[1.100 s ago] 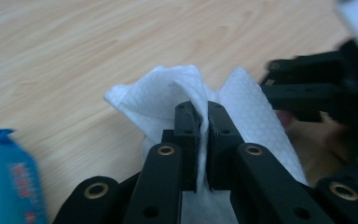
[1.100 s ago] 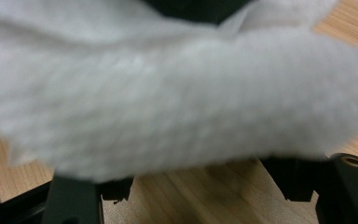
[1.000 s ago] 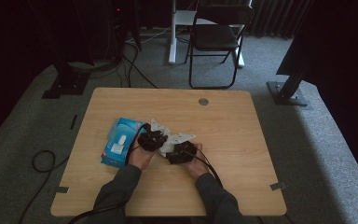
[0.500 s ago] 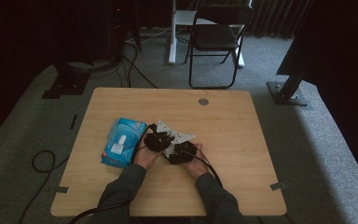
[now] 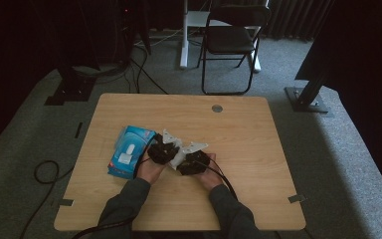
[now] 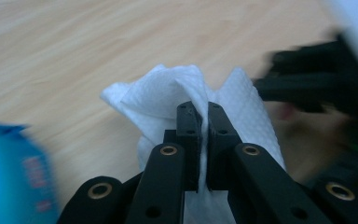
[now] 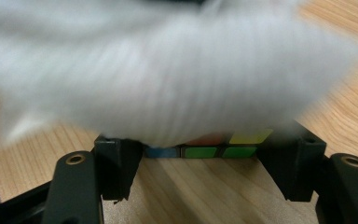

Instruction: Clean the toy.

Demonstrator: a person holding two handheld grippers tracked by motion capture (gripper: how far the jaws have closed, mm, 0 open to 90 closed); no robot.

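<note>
Wooden table (image 5: 258, 149) on grey carpet (image 5: 338, 164), black folding chair (image 5: 231, 40) behind, dark curtains, cables (image 5: 45, 174) on floor

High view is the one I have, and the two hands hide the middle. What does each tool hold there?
Observer: The left tool is shut on a white embossed paper tissue, pinched between its jaws.
Operator: And the right one?
Observer: The right tool grips a small puzzle cube with coloured squares by its two sides.
Operator: Is the tissue on that cube?
Observer: Yes, the tissue drapes over the cube's top; a low row of blue and green squares shows under it.
Operator: Is the cube lifted?
Observer: I cannot tell; the light wooden table shows right below it.
</note>
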